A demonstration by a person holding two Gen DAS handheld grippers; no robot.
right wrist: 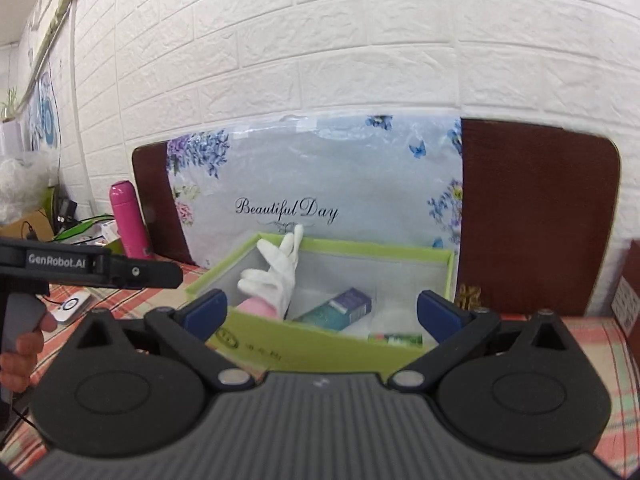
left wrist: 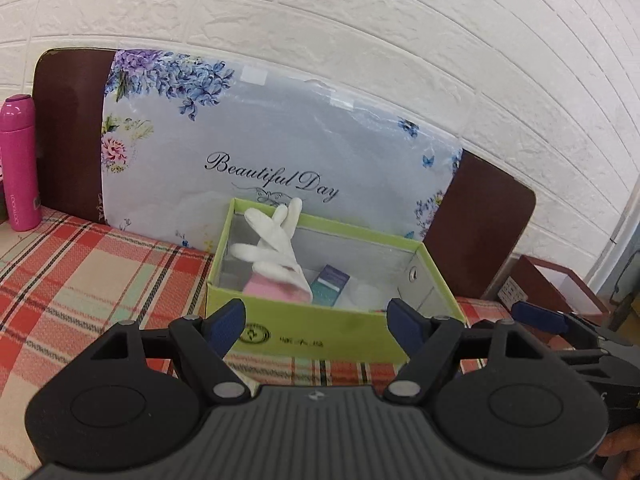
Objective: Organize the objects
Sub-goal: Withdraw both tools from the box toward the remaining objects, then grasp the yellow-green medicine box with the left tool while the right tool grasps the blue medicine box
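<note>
Since the white glove (left wrist: pixel 276 246) already stands in the green box (left wrist: pixel 320 330), propped against its far-left wall with fingers pointing up, you face it straight ahead of both hand-held grippers: your left hand-held gripper (left wrist: pixel 318 326) and right hand-held gripper (right wrist: pixel 322 312) are both spread wide and empty, the left slightly nearer it.

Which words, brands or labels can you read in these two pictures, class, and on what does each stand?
"Beautiful Day": on the flowered bag leaning on the wall.
"GenRobot.AI": on the left gripper, seen from the right wrist view.
"LOCK&LOCK", faint, uncertain: down the side of the pink bottle.
Round emblem and characters on the green box: too blurred to read.
Print on the small cartons inside the box: too small to read.
</note>
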